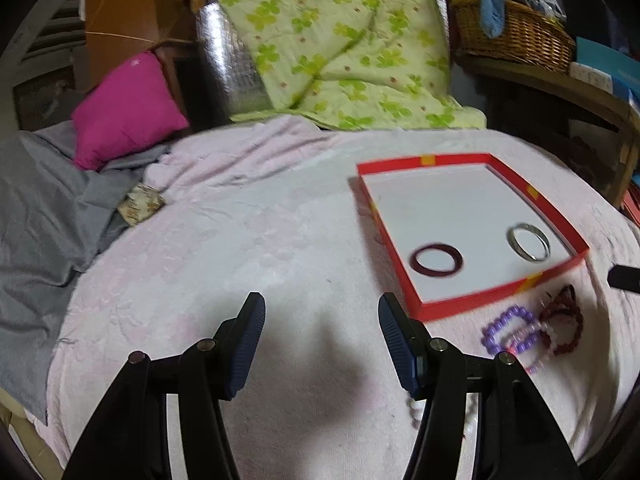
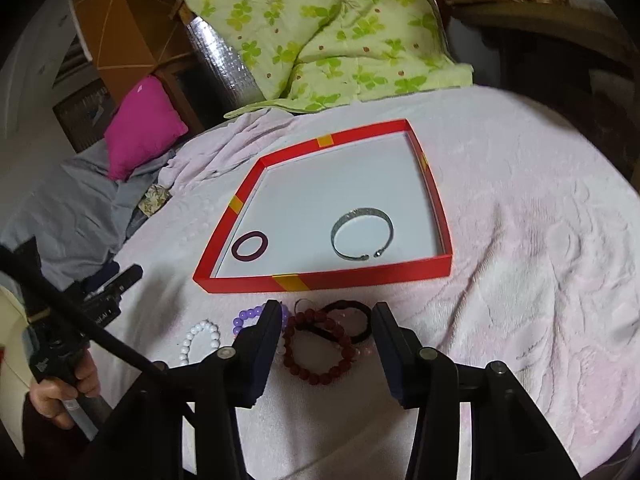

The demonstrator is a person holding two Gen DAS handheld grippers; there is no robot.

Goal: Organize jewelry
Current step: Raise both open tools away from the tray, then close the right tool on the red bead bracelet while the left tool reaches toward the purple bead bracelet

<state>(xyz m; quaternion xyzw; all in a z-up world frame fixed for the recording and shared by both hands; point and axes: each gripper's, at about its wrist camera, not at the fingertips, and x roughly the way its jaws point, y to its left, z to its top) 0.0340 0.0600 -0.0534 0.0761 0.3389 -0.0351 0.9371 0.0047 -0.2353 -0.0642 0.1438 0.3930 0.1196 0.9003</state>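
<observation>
My right gripper (image 2: pixel 326 316): jaws apart, straddling the dark red beaded bracelet (image 2: pixel 320 348) on the pale pink blanket (image 2: pixel 520 240), pads clear. My left gripper (image 1: pixel 322 312): open, empty. Beyond: shallow red cardboard tray (image 2: pixel 332 278) holding silver cuff bangle (image 2: pixel 362 234) and maroon ring bangle (image 2: pixel 249 249).

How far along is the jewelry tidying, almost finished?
Partly. Done: a dark purple bangle and a silver cuff lie in the red tray. In hand: nothing yet; the right gripper stands open over the dark red bead bracelet. Left outside: that bracelet, a black hair tie, the purple beads and white beads.
</observation>
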